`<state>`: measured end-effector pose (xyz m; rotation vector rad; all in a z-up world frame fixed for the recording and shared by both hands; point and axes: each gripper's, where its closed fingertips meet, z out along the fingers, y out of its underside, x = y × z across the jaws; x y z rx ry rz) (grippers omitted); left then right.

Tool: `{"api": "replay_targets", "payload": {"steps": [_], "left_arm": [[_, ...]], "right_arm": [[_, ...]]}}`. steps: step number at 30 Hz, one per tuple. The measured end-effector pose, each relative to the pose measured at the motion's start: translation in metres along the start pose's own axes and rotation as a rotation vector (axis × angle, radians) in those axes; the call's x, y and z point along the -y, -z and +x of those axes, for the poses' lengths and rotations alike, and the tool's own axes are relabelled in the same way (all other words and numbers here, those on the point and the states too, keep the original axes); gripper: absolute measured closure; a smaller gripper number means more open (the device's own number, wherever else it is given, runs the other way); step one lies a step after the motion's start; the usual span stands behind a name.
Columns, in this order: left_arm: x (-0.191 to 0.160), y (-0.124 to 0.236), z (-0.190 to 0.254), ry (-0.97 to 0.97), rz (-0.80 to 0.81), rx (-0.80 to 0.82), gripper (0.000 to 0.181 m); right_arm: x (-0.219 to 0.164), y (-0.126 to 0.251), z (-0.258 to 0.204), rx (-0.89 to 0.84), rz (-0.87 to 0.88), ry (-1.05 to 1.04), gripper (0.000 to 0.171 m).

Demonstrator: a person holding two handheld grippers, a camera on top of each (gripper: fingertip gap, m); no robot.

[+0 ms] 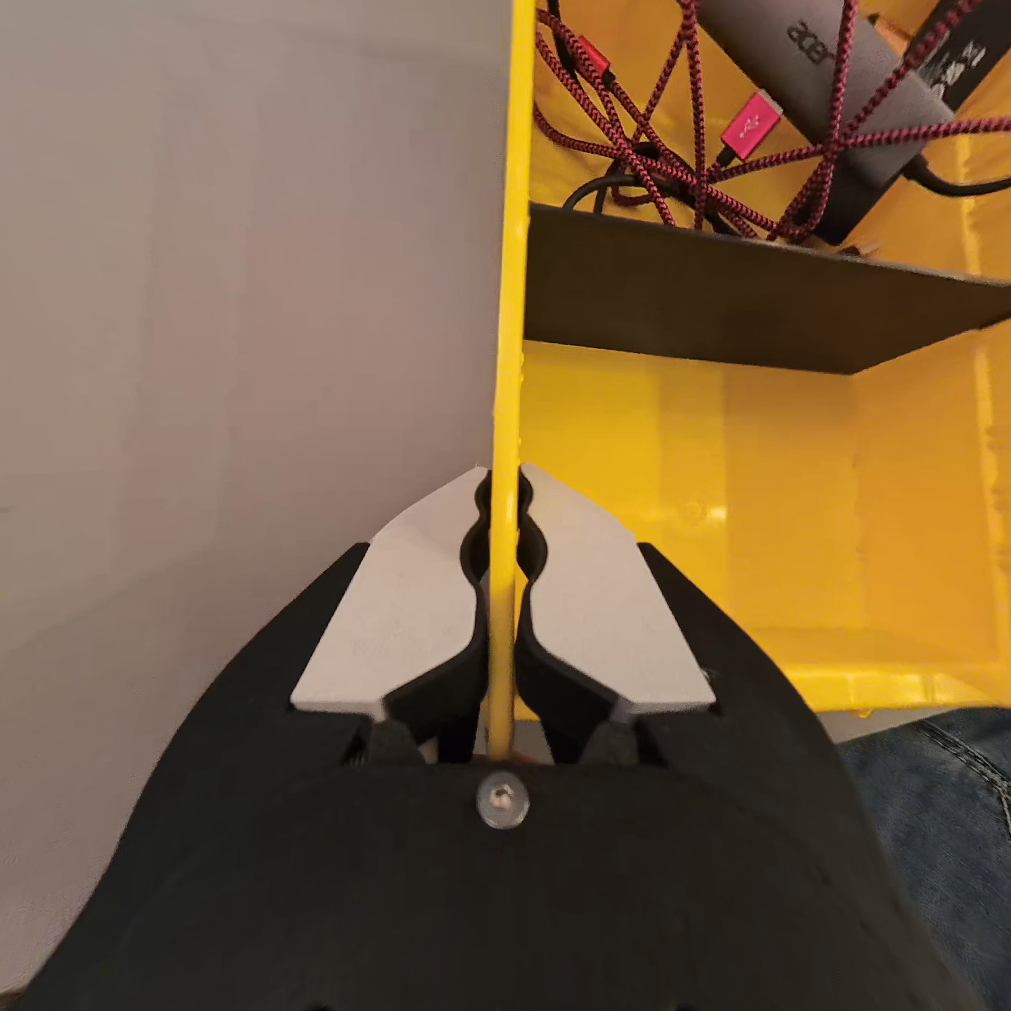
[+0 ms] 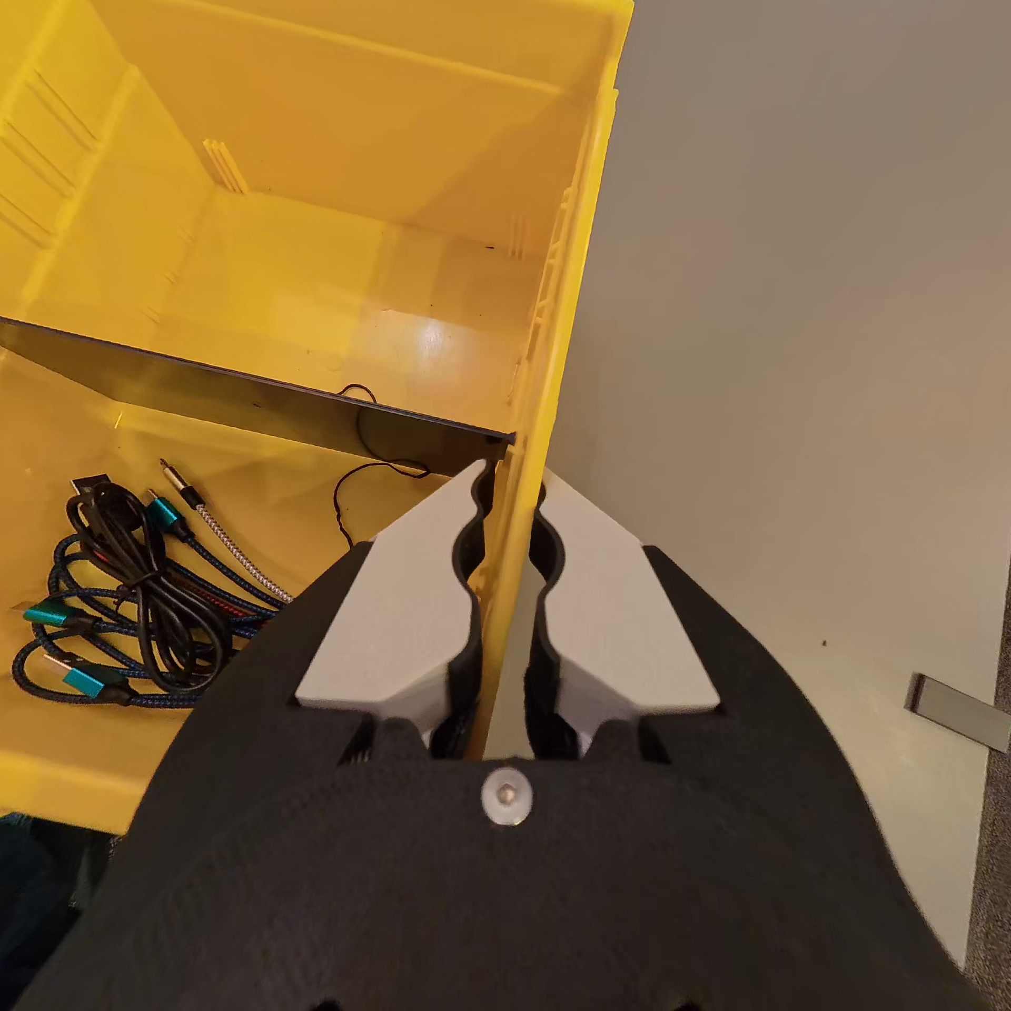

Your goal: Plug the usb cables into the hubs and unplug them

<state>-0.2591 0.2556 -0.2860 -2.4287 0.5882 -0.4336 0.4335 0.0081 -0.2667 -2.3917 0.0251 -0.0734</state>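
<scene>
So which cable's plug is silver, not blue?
The silver-and-white braided cable, farthest toward the black divider. Its plug is plain silver metal; the dark blue cables have teal plugs.

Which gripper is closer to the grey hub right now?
Left. The left gripper clamps the yellow bin's wall, with the grey hub just past the black divider. The right gripper grips another wall; no hub shows there.

The bin [image 1: 509, 273] stands on the table [image 1: 219, 273]. In the left wrist view, its side wall runs between the fingers of the left gripper [image 1: 502, 476], and beyond the divider [image 1: 766, 295] inside the bin lie a hub [image 1: 853, 93] and tangled cables [image 1: 684, 137]. In the right wrist view, the bin's [image 2: 552, 328] opposite wall passes between the fingers of the right gripper [image 2: 514, 481]. A second divider [image 2: 246, 394] crosses the bin; in the compartment on its near side lies a bundle of cables [image 2: 137, 602].
</scene>
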Motion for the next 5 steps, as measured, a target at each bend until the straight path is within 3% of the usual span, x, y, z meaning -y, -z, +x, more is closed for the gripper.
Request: {"api": "replay_targets", "payload": {"steps": [5], "left_arm": [[-0.020, 0.021, -0.024, 0.052, 0.015, 0.049, 0.177]], "right_arm": [[-0.019, 0.005, 0.018, -0.008, -0.045, -0.036, 0.165]]}}
